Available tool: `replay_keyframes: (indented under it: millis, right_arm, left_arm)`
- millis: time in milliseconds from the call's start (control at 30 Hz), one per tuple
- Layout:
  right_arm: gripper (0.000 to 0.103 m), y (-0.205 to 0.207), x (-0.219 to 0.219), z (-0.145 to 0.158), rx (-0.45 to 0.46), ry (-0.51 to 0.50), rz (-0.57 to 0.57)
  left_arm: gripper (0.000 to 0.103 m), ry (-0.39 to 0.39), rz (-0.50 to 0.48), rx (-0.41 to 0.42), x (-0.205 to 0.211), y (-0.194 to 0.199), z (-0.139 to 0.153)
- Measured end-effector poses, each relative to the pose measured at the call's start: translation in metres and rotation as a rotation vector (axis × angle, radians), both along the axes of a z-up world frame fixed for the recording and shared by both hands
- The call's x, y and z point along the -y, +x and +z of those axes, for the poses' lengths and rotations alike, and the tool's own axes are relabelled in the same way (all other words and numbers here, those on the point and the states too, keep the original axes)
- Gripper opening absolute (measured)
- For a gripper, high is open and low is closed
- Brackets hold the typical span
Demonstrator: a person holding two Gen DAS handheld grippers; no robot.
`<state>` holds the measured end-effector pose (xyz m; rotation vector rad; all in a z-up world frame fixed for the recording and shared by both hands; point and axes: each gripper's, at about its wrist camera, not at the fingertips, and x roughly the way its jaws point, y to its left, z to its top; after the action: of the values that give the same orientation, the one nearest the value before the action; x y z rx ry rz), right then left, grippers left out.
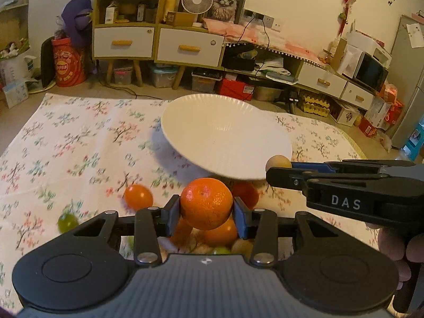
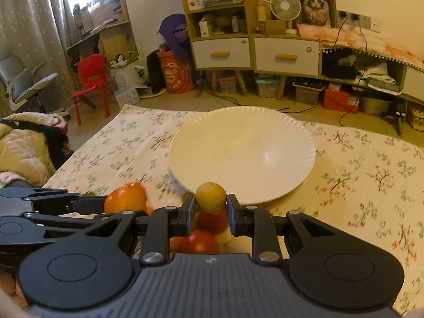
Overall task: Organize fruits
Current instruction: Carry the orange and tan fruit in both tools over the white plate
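My left gripper is shut on a large orange, held above the flowered cloth just short of the white ribbed plate. My right gripper is shut on a small tan round fruit at the near rim of the same plate. In the left wrist view the right gripper comes in from the right with the tan fruit at its tip. The right wrist view shows the left gripper at the left, carrying the orange. The plate holds nothing.
More fruit lies on the cloth below the grippers: a small orange, a green fruit, red ones and others partly hidden. Beyond the cloth are bare floor, shelves with drawers and a red chair.
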<state>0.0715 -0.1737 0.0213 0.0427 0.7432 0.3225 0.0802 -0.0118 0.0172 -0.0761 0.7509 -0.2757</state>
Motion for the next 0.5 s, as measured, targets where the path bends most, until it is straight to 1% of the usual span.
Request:
replay_keyframes:
  millis: [200, 500]
  right_arm:
    - [0.023, 0.022, 0.01, -0.002, -0.002, 0.003, -0.033]
    - [0.023, 0.062, 0.022, -0.01, -0.045, 0.024, -0.089]
  left_arm:
    - [0.035, 0.014, -0.014, 0.013, 0.009, 0.019, -0.001]
    - [0.035, 0.044, -0.052, 0.038, 0.024, 0.049, -0.006]
